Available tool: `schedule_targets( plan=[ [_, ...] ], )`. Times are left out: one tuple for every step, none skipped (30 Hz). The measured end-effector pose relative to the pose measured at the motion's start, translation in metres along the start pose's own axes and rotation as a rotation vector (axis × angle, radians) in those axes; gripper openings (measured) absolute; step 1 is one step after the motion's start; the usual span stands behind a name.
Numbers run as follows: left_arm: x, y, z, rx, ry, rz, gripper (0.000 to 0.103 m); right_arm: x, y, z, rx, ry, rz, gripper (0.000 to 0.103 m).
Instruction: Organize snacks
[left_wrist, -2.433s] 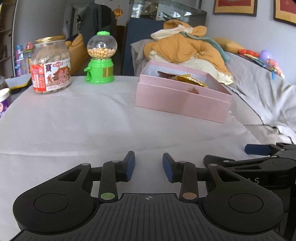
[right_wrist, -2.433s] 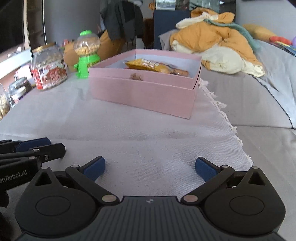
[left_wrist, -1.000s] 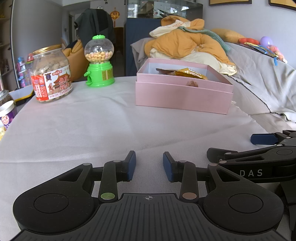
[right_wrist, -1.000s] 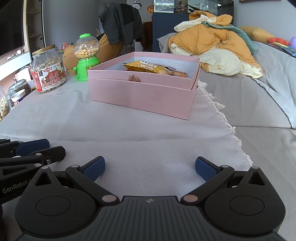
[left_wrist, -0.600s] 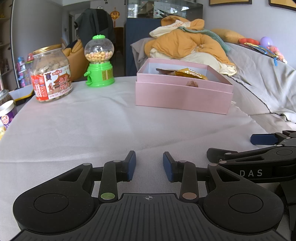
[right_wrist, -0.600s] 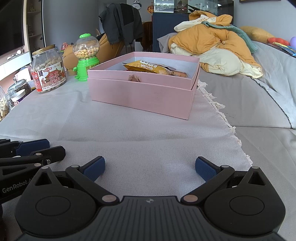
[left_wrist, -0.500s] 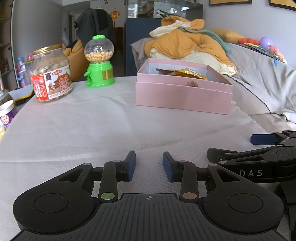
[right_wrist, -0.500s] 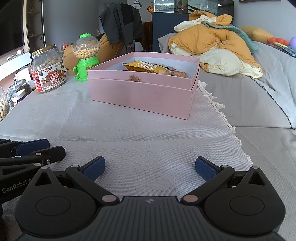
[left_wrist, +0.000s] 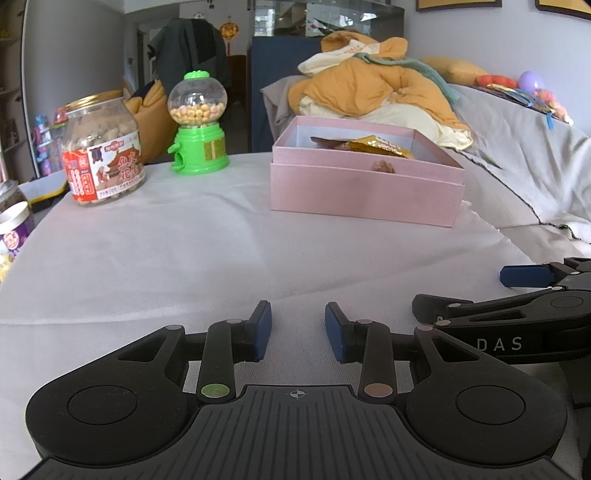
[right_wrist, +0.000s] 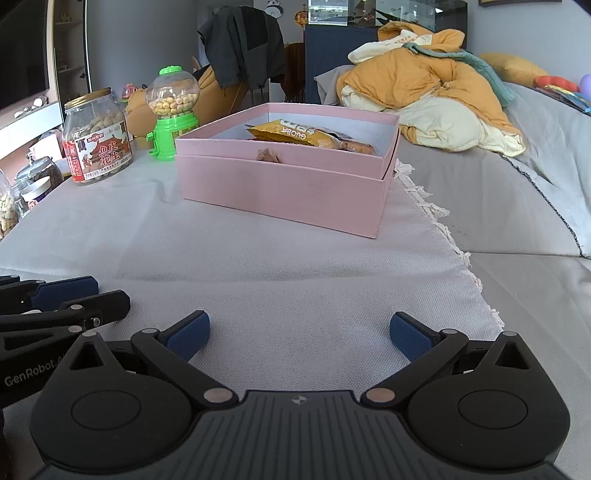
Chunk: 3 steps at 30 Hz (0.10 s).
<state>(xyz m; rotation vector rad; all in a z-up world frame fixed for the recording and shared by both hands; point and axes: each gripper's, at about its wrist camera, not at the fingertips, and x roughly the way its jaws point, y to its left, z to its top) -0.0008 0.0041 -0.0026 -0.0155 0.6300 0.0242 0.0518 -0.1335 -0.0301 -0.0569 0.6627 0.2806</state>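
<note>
Ahead of both grippers, a pink box (right_wrist: 284, 192) of snacks sits on the white cloth (right_wrist: 258, 266).

Low over the cloth, the left gripper (left_wrist: 297, 330) has its pads a small gap apart with nothing between them; the right gripper (right_wrist: 299, 330) stands wide, also empty, just beside the left one. Inside the box lies a yellow snack bag (right_wrist: 295, 136), with a small brown piece (right_wrist: 269, 154) against the near wall, possibly a nut. Beyond the left gripper, to its left, stand a peanut jar (left_wrist: 101, 151) and a green candy dispenser (left_wrist: 197, 125), apart from the box. Behind the box lies a heap of orange bedding (right_wrist: 413, 81).
</note>
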Motion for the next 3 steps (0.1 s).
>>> schedule_targets(
  plan=[
    [-0.0003, -0.0007, -0.0001, 0.000, 0.000, 0.000, 0.038, 0.0000, -0.0002, -0.0001, 0.001, 0.000, 0.001, 0.103],
    [-0.0001, -0.0004, 0.0000, 0.001, 0.000, 0.000, 0.038, 0.0000, -0.0002, -0.0001, 0.002, 0.000, 0.001, 0.103],
    [-0.0001, -0.0005, -0.0001, 0.000, -0.001, -0.001, 0.038, -0.0001, -0.0001, -0.0001, 0.001, 0.000, 0.001, 0.103]
  ],
)
